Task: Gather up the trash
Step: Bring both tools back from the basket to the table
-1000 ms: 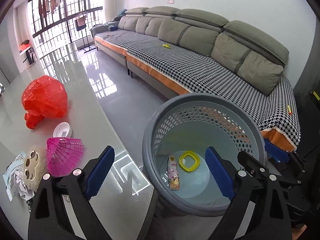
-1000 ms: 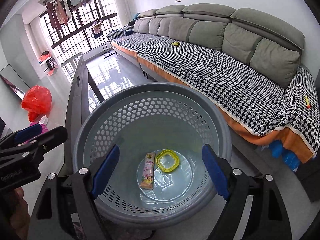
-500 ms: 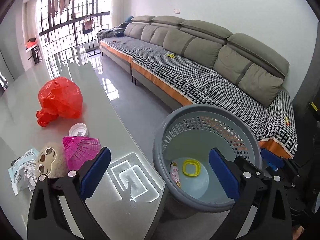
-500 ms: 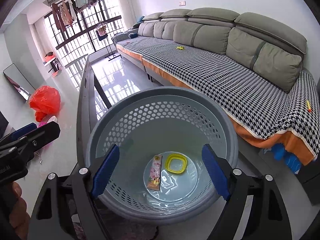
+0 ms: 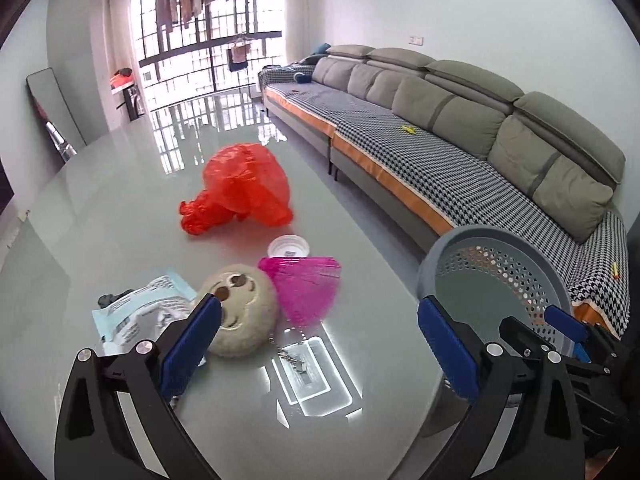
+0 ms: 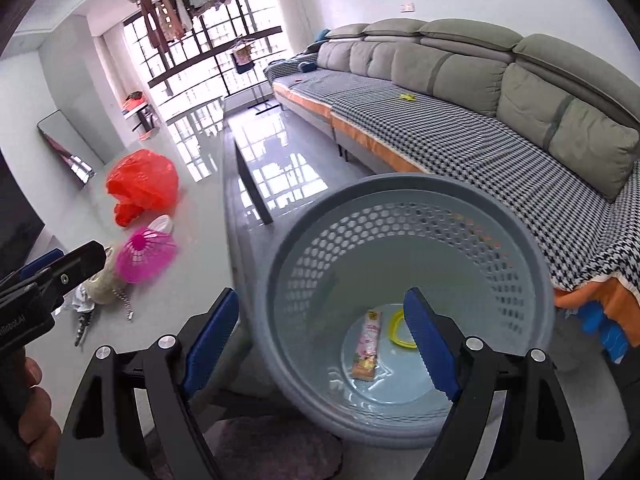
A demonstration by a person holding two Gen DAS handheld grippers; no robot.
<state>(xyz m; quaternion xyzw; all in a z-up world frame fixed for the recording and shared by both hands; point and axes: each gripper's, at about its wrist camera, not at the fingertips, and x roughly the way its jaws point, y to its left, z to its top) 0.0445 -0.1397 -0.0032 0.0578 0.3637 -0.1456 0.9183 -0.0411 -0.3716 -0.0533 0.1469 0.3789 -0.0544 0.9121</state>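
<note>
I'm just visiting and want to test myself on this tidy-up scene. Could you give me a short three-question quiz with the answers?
1. True or false: the grey basket already holds a snack wrapper and a yellow ring.
2. Which lies farthest along the table from the left gripper? A) the red plastic bag B) the round plush face C) the pink mesh cone
3. Fill in: the right gripper hangs over the basket with its jaws ____.

Key: 1 true; 2 A; 3 open, nothing between them.
</note>
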